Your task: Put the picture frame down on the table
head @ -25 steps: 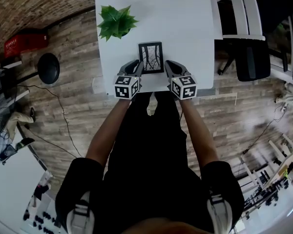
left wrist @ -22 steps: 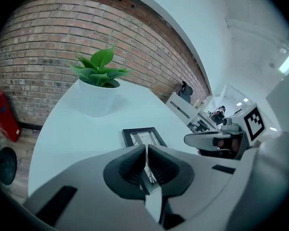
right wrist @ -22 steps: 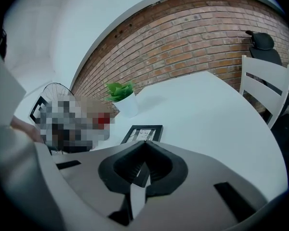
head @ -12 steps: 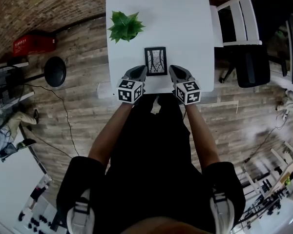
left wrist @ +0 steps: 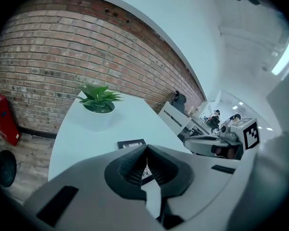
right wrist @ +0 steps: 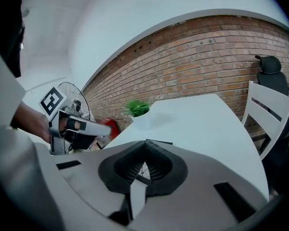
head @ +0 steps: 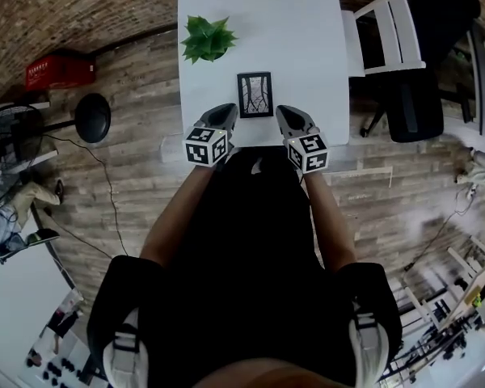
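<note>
The black picture frame [head: 255, 94] lies flat on the white table [head: 259, 23], near its front edge. My left gripper [head: 226, 111] hangs just short of the frame's near left corner, apart from it. Its jaws have just been closing and now meet with nothing between them. My right gripper [head: 284, 112] is shut and empty too, off the near right corner. In the left gripper view the frame [left wrist: 131, 143] peeks over the closed left gripper [left wrist: 145, 150]. In the right gripper view the frame's edge [right wrist: 160, 142] shows past the closed right gripper [right wrist: 145, 146].
A small green plant in a white pot [head: 208, 39] stands on the table left of and beyond the frame. A white chair [head: 388, 27] and a black office chair [head: 420, 95] stand to the right. A black stool [head: 91, 117] and a red box [head: 61, 71] sit on the floor at left.
Both grippers have drawn back from the frame's sides toward the person and risen. The left jaws have closed. The frame stays flat on the table.
</note>
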Demonstrator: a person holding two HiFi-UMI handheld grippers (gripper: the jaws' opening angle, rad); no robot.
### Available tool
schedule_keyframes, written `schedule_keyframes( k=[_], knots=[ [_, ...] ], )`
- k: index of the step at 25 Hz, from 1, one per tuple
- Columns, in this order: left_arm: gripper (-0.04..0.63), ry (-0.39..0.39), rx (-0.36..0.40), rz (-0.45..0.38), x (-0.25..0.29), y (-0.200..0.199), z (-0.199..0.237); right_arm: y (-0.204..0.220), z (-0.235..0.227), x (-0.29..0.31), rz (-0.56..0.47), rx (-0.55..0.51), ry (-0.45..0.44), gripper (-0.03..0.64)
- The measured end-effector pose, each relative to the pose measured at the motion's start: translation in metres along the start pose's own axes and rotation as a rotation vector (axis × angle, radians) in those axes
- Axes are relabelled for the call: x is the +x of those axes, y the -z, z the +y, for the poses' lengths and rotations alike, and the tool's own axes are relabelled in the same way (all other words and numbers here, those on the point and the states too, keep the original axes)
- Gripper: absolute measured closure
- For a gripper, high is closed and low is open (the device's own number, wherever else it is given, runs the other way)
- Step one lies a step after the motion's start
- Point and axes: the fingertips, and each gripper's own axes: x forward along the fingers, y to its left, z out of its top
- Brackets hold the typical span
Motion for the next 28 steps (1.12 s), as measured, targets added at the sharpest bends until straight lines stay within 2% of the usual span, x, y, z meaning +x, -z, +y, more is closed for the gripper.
schedule_keyframes(
  k=[6, 12, 28],
  knots=[
    [0.574, -0.024, 0.037, -0.012, -0.016, -0.002, -0.001, 0.003, -0.003, -0.017, -0.002, -0.019, 0.015, 0.621],
    [0.574, -0.033, 0.008, -0.035, -0.023, -0.009, 0.001, 0.004, -0.004, -0.023, -0.007, -0.013, 0.018, 0.621],
    [0.574, -0.036, 0.035, -0.053, -0.040, -0.011, -0.006, 0.006, 0.007, -0.032, -0.015, -0.022, 0.001, 0.621]
  ],
)
